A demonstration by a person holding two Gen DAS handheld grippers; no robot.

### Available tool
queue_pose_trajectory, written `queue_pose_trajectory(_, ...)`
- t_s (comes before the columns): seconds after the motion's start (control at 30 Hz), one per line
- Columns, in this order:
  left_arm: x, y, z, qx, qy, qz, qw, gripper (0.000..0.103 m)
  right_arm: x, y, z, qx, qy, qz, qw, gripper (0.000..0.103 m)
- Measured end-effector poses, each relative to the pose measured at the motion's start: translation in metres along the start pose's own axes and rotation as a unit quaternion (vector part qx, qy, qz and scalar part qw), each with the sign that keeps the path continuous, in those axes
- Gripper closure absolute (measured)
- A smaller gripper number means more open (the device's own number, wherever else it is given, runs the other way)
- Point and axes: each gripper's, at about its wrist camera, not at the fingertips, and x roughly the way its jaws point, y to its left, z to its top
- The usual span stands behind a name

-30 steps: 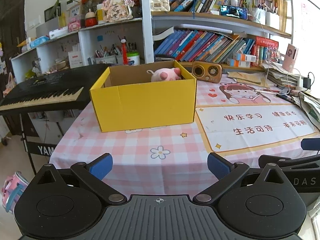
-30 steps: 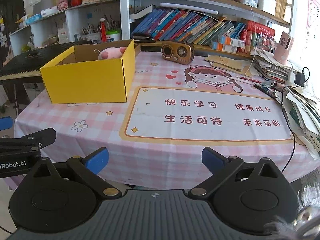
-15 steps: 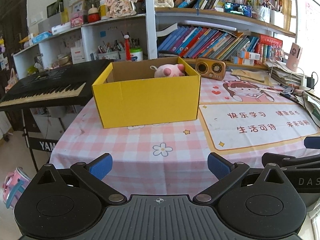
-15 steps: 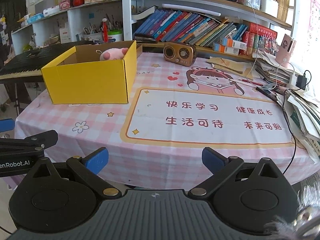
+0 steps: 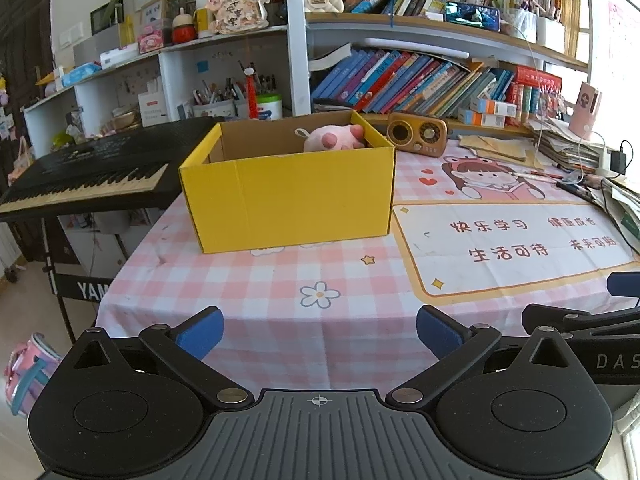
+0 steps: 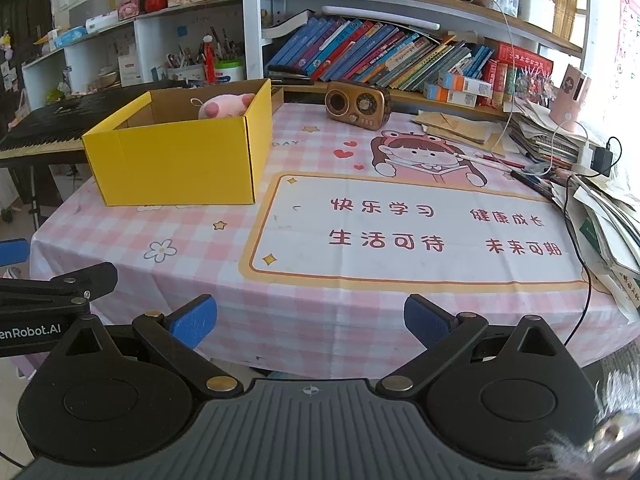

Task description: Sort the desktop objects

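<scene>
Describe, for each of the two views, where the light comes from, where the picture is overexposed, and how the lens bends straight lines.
Left wrist view: daylight enters from the right, the upper right edge is blown out white, and the bookshelf boards curve. Right wrist view: the same right-side glare washes out the wall beside the paper stacks, the table edge bows, and the yellow box stays sharp.

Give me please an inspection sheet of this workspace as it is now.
Surface: table under a pink checked cloth with a printed mat.
Job's things: pink plush toy inside the open yellow box.
Clutter: brown retro radio; paper stacks along the right edge.
Grippers: left gripper and right gripper open, empty, near the front edge.
Cables: black cable over the right edge.
Surroundings: bookshelf; keyboard at left.
</scene>
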Motion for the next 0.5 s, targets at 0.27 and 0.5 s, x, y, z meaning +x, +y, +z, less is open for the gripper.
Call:
queue_pose_trajectory(0.27, 0.0022, -0.0006, 0.0015, -0.002, 0.002, -0.005, 1.0000, 0.000, -0.0015, -0.0026, -0.0013, 0.002, 0.000, -0.001, 1.000, 0.002)
queue_pose_trajectory(0.5, 0.0047, -0.0026, 0.0013, 0.000, 0.008, -0.004, 1.0000, 0.000, 0.0005, -0.0053, -0.0005, 0.005, 0.005, -0.002, 1.000, 0.002)
